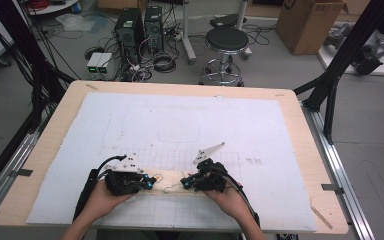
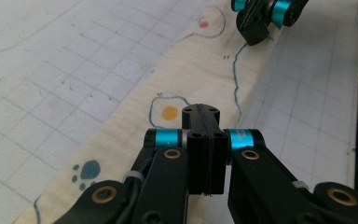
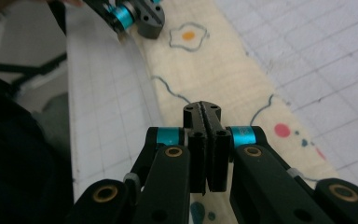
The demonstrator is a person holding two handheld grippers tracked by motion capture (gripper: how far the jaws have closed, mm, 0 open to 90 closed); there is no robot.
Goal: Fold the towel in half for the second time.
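Two hands come in at the bottom of the high view, low on the big white mat [image 1: 180, 120] that covers the table [image 1: 305, 150]. A long cream cloth [image 1: 172, 181] with little drawings lies flat in the lower middle of that frame, between the tongs. Left gripper [image 1: 150, 182] is clenched on the cloth's left end, and right gripper [image 1: 184, 183] is clenched on its right end. Grabbing looks done. I think lifting or folding the cloth is left.

The white mat [image 1: 180, 120] lies bare to the far side, left and right; near the front edge, the cream cloth [image 1: 167, 181] spans between both grippers.
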